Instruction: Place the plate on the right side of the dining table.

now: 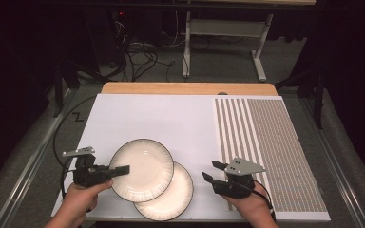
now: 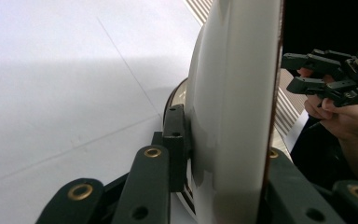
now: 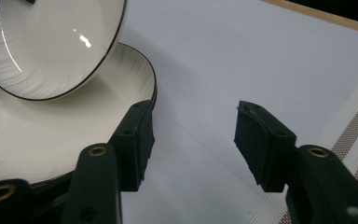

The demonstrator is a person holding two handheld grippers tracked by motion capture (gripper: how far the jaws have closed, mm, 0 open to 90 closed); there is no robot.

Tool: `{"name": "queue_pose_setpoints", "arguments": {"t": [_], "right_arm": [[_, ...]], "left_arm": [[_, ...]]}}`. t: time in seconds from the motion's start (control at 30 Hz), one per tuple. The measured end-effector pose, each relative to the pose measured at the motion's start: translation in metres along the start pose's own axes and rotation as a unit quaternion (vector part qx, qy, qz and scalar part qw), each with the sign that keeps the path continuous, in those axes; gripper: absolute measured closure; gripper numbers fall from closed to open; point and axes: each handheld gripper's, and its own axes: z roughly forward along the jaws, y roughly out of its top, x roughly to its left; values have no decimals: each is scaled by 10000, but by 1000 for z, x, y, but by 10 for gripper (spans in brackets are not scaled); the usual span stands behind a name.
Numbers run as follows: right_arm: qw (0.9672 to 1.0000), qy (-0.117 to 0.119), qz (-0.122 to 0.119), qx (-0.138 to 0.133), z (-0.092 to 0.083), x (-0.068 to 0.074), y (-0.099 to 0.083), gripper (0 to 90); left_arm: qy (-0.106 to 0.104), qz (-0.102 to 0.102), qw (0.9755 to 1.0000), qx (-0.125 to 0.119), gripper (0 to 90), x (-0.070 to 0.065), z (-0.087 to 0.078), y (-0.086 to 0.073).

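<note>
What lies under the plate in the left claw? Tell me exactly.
Under the upper plate, gripped at its rim by the left claw, a second plate lies on the white mat. The part it overlaps is hidden.

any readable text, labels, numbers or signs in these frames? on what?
None. The two plates, the upper plate and the lower plate, carry only fine radial lines and a dark rim, no lettering. The patterned mat has stripes and a fine grid, no characters. The white sheet and both tongs bear no readable marks.
</note>
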Motion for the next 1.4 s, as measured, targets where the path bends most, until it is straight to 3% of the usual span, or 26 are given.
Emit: {"name": "queue_pose_setpoints", "arguments": {"t": [0.1,0.33,0.63,0.8,1.1,1.17,1.4], "right_arm": [[10000,-67,48,-42,-2,-3,-2,439],[9997,-162,135,-111,-7,-11,-5,377],[9988,-316,208,-315,-19,-21,-9,252],[9979,-404,245,-445,-26,-27,-10,197],[9957,-584,318,-639,-42,-31,-19,74],[9952,-633,342,-669,-45,-32,-20,13],[9943,-710,382,-694,-45,-33,-21,11]], "left_arm": [[112,223,9993,-280,764,-1,-3,-2],[101,415,9976,-546,763,1,-6,-6],[185,757,9923,-961,762,2,-10,-10],[245,915,9899,-1058,761,1,-11,-11],[346,1321,9833,-1201,761,-5,-12,-12],[415,1456,9807,-1236,761,-6,-12,-12],[460,1647,9770,-1277,759,-9,-12,-12]]}}
